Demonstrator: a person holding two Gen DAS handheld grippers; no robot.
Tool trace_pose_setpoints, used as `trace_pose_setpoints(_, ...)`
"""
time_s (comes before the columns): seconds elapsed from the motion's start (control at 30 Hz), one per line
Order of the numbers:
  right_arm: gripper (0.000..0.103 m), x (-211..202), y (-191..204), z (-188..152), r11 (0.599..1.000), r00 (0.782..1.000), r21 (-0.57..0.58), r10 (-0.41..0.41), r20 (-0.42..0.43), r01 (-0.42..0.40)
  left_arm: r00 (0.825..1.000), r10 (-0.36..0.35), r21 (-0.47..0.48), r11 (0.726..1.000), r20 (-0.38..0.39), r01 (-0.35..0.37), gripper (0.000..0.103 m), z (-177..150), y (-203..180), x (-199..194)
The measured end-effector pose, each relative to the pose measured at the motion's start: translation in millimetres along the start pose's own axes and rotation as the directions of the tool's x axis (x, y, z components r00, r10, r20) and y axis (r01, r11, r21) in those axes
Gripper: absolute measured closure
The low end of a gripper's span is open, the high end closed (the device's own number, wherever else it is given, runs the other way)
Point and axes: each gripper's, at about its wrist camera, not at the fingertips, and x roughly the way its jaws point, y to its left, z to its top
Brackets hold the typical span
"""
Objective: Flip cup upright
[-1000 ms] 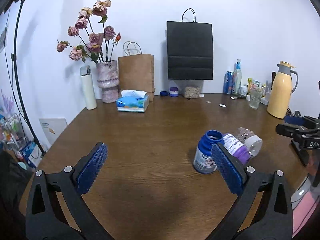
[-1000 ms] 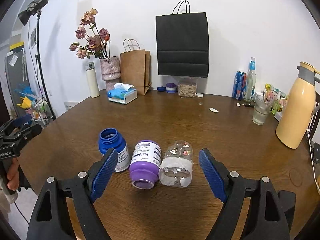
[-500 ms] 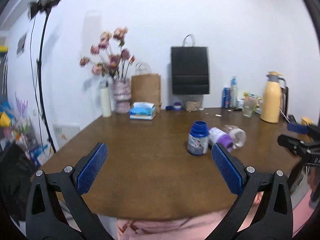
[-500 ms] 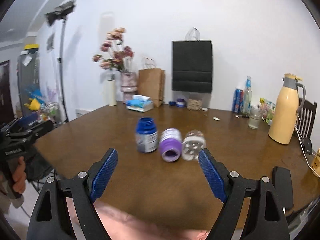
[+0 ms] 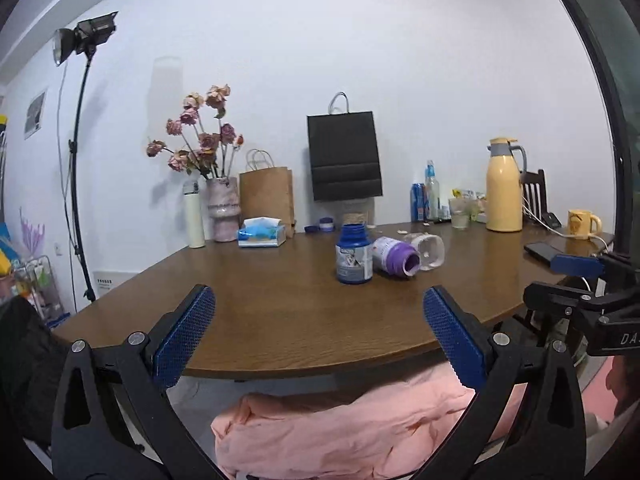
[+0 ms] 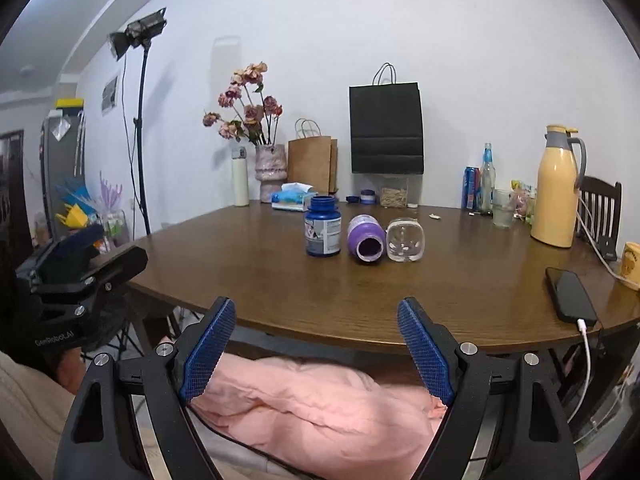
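A blue bottle (image 5: 353, 255) (image 6: 323, 226) stands upright and uncapped on the brown table (image 5: 280, 312) (image 6: 460, 280). Beside it on the right, a purple bottle (image 5: 395, 256) (image 6: 366, 239) lies on its side with its mouth toward me. A clear plastic cup-like container (image 5: 426, 245) (image 6: 405, 239) lies on its side against it. My left gripper (image 5: 318, 330) is open and empty, held back near the table's front edge. My right gripper (image 6: 316, 350) is open too, holding nothing, below and in front of the edge.
Along the back stand a flower vase (image 6: 271, 172), white flask (image 6: 240, 176), tissue box (image 6: 293, 200), brown bag (image 6: 314, 164), black bag (image 6: 386, 128), can and bottles (image 6: 480, 188) and yellow jug (image 6: 556, 188). A phone (image 6: 570, 294) charges at right. Pink clothing (image 6: 320, 404) lies below.
Both grippers have pulled back and down from over the table to beyond its front edge. The three containers look farther away and have not moved.
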Motion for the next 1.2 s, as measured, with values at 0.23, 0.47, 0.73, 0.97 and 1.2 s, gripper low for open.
trace_pose_setpoints(0.23, 0.015, -3.3, 2.5, -2.2, 1.000, 1.000, -0.001, -0.012, 0.009, 0.012, 1.000, 0.001, -0.008, 1.000, 0.009, -0.001, 0.000, -1.4, 0.4, -5.9)
trace_pose_setpoints(0.47, 0.015, -2.8, 2.8, -2.8, 1.000, 1.000, -0.005, -0.010, 0.009, 0.010, 1.000, 0.003, -0.007, 1.000, 0.010, -0.003, 0.000, -2.3, 0.9, -6.9)
trace_pose_setpoints(0.73, 0.015, -2.0, -1.2, -2.6, 1.000, 1.000, 0.003, -0.012, 0.009, 0.012, 1.000, 0.011, -0.009, 1.000, 0.017, -0.010, 0.000, -3.3, -0.1, -7.7)
trace_pose_setpoints(0.97, 0.015, -2.8, -1.9, -2.0, 1.000, 1.000, 0.001, -0.015, 0.011, 0.015, 1.000, 0.015, -0.011, 1.000, 0.019, -0.015, 0.000, -2.7, -0.8, -8.4)
trace_pose_setpoints(1.2, 0.015, -2.2, -2.3, -1.5, 1.000, 1.000, -0.003, -0.013, 0.009, 0.013, 1.000, 0.014, -0.011, 1.000, 0.018, -0.014, 0.000, -2.2, -1.0, -8.0)
